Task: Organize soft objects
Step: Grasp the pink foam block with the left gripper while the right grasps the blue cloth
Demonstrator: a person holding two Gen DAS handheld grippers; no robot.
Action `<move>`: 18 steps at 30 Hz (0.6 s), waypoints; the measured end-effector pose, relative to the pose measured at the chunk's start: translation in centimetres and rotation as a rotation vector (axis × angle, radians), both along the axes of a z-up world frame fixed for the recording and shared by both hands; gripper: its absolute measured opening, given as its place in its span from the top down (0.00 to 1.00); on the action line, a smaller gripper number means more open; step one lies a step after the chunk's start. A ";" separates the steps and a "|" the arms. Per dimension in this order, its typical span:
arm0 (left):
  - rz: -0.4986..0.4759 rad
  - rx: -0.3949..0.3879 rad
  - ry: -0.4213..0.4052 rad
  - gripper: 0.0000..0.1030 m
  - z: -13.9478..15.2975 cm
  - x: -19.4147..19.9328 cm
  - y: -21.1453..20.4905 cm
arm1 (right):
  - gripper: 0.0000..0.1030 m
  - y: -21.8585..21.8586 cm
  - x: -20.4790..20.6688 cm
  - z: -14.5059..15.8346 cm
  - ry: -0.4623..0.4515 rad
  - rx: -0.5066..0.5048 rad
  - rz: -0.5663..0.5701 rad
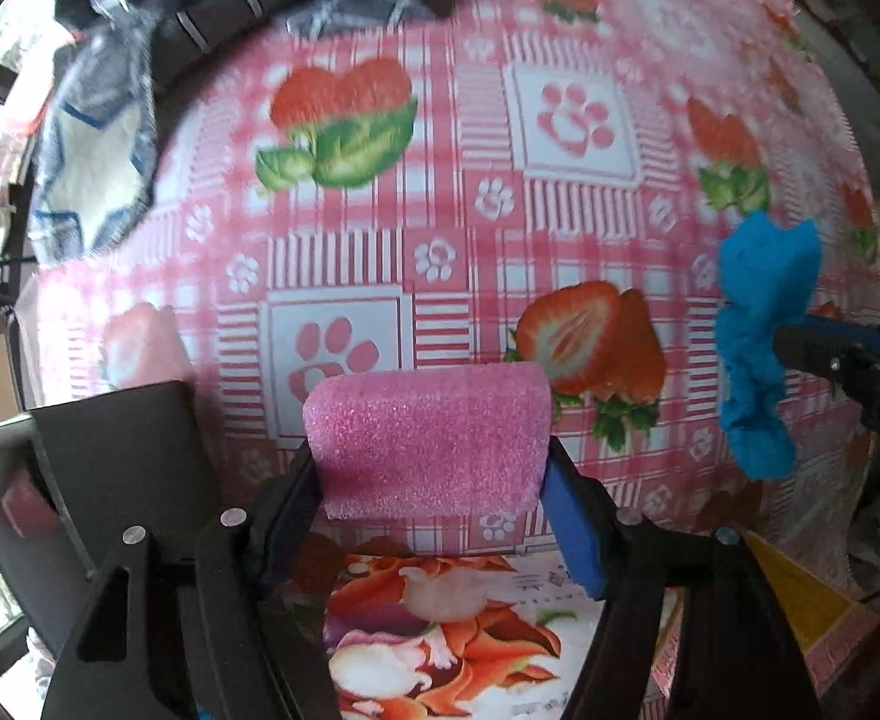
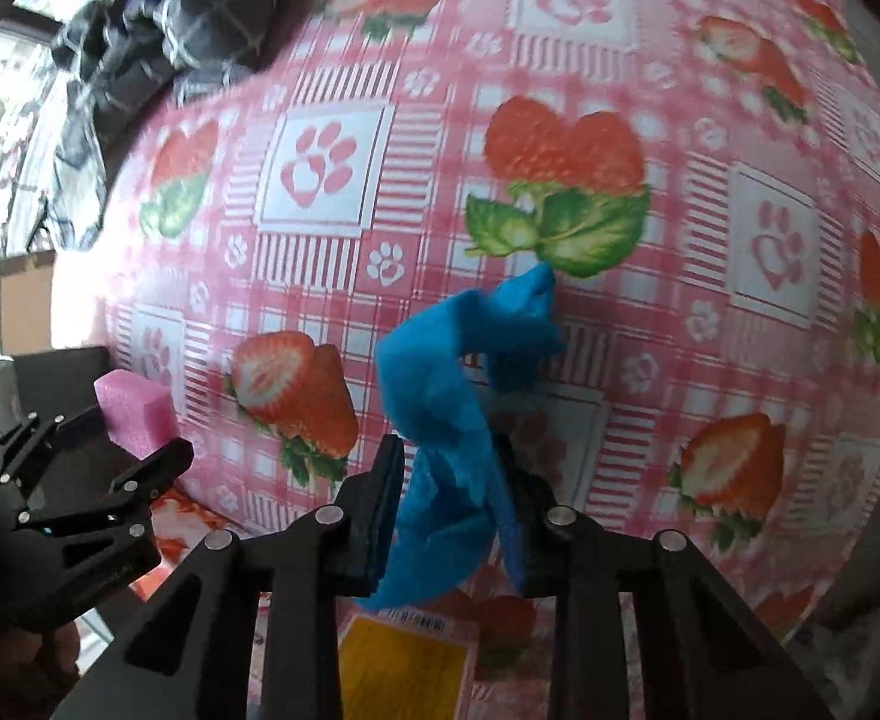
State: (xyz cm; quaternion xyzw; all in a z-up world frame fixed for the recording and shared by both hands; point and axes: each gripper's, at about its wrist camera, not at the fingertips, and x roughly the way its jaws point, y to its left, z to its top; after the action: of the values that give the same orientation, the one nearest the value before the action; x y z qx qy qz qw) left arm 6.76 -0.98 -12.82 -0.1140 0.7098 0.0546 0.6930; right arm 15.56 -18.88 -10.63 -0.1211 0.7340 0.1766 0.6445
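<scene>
**Both tools loaded: pink foam on the left, blue cloth on the right**

The left tool (image 1: 434, 480) is closed onto a pink foam block (image 1: 431, 438), which sits crosswise between its fingers and is pinched at both ends; one finger carries a blue pad (image 1: 571, 534) pressed against the block's end. The block is held above the counter (image 1: 457, 228), which is covered by a pink checked cloth printed with strawberries and paw marks. Below the left tool lies a flower-printed box (image 1: 440, 630), partly hidden by the fingers.

The right tool (image 2: 451, 510) is nearly closed on a crumpled blue cloth (image 2: 445, 420). The cloth rises out ahead of the fingers in a twisted fold and hangs down behind them as well. In the left wrist view the same cloth appears off to the right of the left tool, well apart from the foam.

Far ahead of both tools, at the counter's distant edge, lies a heap of dark plaid fabric (image 2: 200, 6). Just under the right tool a yellow package (image 2: 404, 666) shows.
</scene>
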 end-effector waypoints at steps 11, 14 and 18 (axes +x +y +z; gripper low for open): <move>-0.044 0.018 -0.109 0.29 5.8 -1.3 -0.8 | 0.35 -1.9 0.0 3.0 -0.005 0.041 -0.070; -0.043 0.029 -0.120 0.29 6.0 -2.2 -1.1 | 0.12 -1.0 -0.2 2.2 -0.062 0.015 -0.024; -0.033 0.029 -0.119 0.29 6.1 -2.7 -1.3 | 0.12 0.0 0.3 -0.7 -0.055 -0.060 0.065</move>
State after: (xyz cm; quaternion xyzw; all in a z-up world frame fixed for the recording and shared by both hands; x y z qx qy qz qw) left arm 4.08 -2.26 -6.76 -0.0952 0.6683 0.0463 0.7364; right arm 15.82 -18.85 -11.30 -0.1689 0.7167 0.1723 0.6543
